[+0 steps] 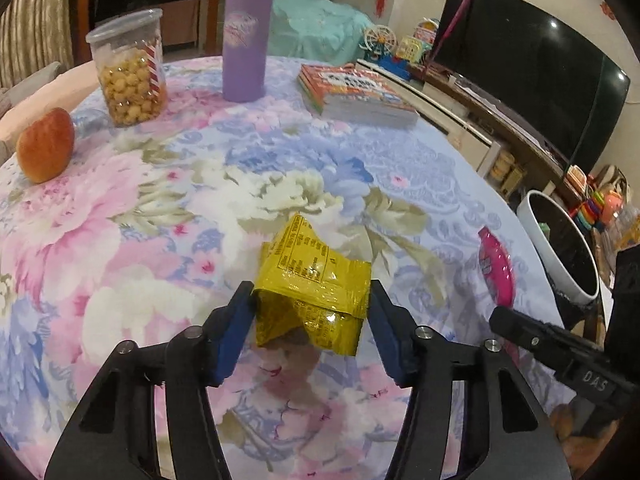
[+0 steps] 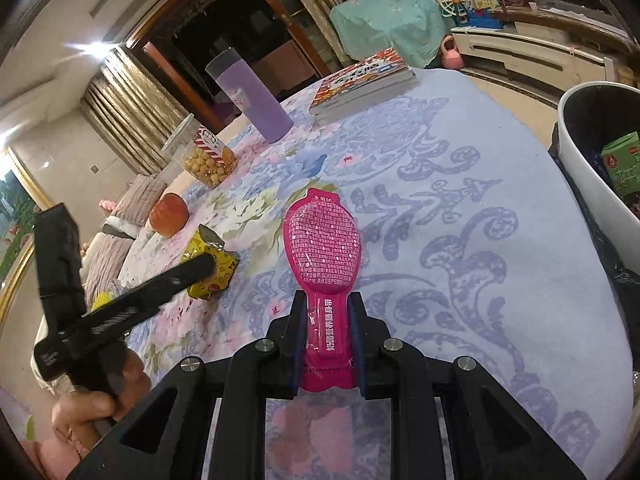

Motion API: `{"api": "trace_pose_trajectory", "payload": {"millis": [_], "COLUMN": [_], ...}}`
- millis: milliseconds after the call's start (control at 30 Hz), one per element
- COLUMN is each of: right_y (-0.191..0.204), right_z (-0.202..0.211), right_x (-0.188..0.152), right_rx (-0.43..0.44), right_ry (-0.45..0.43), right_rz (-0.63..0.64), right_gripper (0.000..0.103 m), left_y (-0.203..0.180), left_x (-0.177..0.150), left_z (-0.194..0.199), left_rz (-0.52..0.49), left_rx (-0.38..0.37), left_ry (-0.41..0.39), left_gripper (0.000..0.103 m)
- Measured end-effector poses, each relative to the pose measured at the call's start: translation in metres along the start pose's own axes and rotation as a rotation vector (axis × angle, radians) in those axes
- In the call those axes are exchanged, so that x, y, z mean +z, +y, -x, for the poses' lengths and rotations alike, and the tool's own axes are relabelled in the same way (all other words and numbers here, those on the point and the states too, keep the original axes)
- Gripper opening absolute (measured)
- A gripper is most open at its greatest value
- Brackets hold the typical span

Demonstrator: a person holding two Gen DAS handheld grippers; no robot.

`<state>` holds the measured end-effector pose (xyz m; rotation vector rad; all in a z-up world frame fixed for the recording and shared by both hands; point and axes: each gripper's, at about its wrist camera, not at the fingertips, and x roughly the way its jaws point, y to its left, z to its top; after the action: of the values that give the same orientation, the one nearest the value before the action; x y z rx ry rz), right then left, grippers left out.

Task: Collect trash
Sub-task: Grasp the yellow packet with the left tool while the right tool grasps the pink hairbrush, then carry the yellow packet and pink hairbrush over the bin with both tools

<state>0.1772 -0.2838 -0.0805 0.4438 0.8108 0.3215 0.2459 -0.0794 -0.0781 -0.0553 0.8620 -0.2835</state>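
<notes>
In the left wrist view, an apple (image 1: 46,151) sits at the far left on the floral surface (image 1: 160,208), with a clear jar of yellow snack balls (image 1: 128,68) above it and a purple tumbler (image 1: 246,36) at top centre. At lower centre the left gripper (image 1: 313,304) has its blue fingers (image 1: 236,332) pressed against both sides of a crumpled yellow wrapper (image 1: 312,284), grasping it. A stack of books (image 1: 356,94) lies at upper right, and a white trash bin (image 1: 560,248) stands at the right edge, just beyond the surface

In the right wrist view, the yellow wrapper appears at centre left. At lower centre the right gripper (image 2: 328,338) is clenched on the narrow neck of a pink pouch (image 2: 322,248), whose wide end lies flat on the surface. The bin sits at the right edge, holding a green carton (image 2: 624,168)
</notes>
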Motion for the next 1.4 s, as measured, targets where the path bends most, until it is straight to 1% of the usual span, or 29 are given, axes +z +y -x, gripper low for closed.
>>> {"api": "trace_pose_trajectory", "payload": {"millis": [100,200,433,800,1100,1400], "right_y": [0.000,0.000,-0.001,-0.012,-0.023,-0.039], "right_z": [0.002,0.006,0.023,0.054,0.080,0.102], "right_x": [-0.001,-0.001,0.000,-0.007,-0.013,-0.017], "right_rx": [0.002,0.001,0.003,-0.009,-0.019,-0.055], "right_ry": [-0.005,-0.014,-0.047,-0.092,-0.130,-0.164], "right_rz": [-0.002,-0.003,-0.001,-0.015,-0.029,-0.054], "right_gripper": [0.019,0.019,0.019,0.019,0.019,0.019], "left_y": [-0.001,-0.004,-0.028,-0.069,-0.100,-0.135], "left_x": [-0.004,-0.009,-0.022,-0.031,-0.038,-0.039], "left_z": [0.001,0.004,0.021,0.040,0.045,0.044], "left_rz": [-0.003,-0.002,-0.042,-0.126,-0.178,-0.231], "left_rx": [-0.027,-0.042,-0.082,-0.091,-0.108,-0.135], "left_ry": [0.007,0.010,0.008,0.001,0.004,0.009], "left_gripper": [0.039,0.038,0.037,0.037,0.037,0.037]}}
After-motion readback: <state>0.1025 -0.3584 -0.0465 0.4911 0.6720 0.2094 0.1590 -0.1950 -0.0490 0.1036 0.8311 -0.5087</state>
